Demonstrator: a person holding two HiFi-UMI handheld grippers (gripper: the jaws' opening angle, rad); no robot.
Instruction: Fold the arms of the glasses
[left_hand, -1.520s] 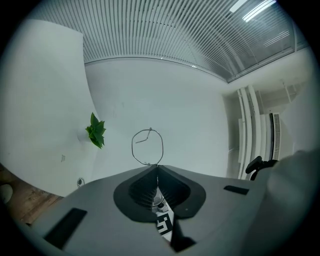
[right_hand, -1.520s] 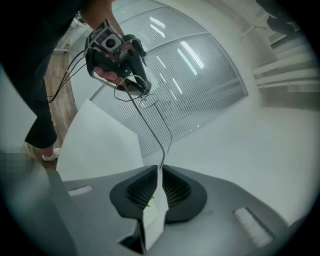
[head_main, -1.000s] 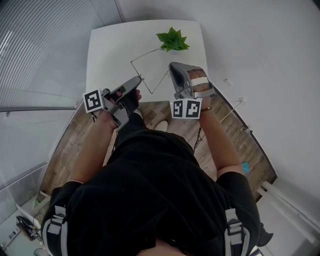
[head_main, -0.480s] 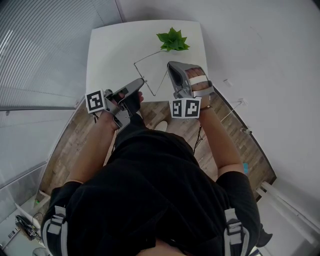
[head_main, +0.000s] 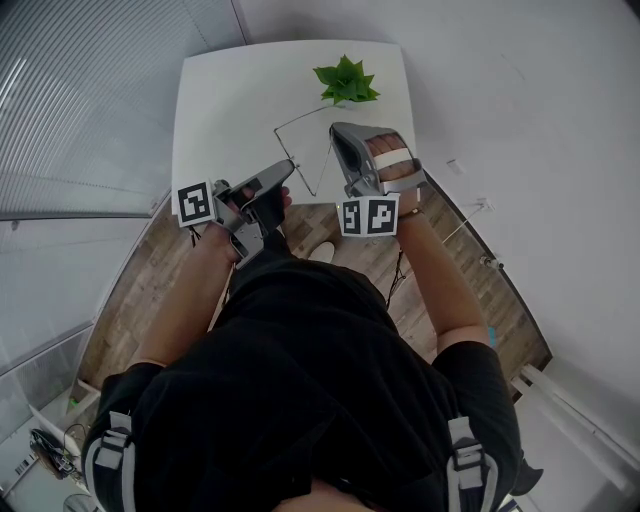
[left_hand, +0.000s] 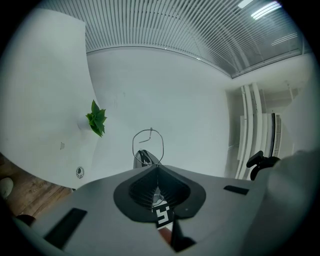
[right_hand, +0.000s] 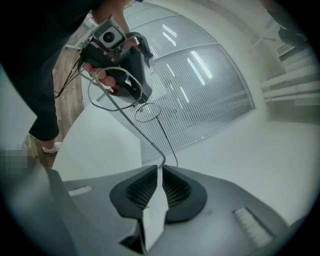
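Two tools share one pair of wire glasses (left_hand: 148, 145). The left tool (left_hand: 156, 167) is pressed shut on the frame beside a lens ring, and the right tool (right_hand: 160, 169) pinches the tip of one arm. The glasses hang above the white surface (head_main: 225, 100), near its single green plant (head_main: 346, 80). Over the last second the left tool has edged toward the right one, narrowing the arm's angle.

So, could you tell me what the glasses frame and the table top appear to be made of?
The glasses frame looks like thin bare metal wire, grey with a slight sheen; its rims and arms are hairline-thin. The table top is smooth matte white, probably laminate or painted board, since no grain or glare shows.
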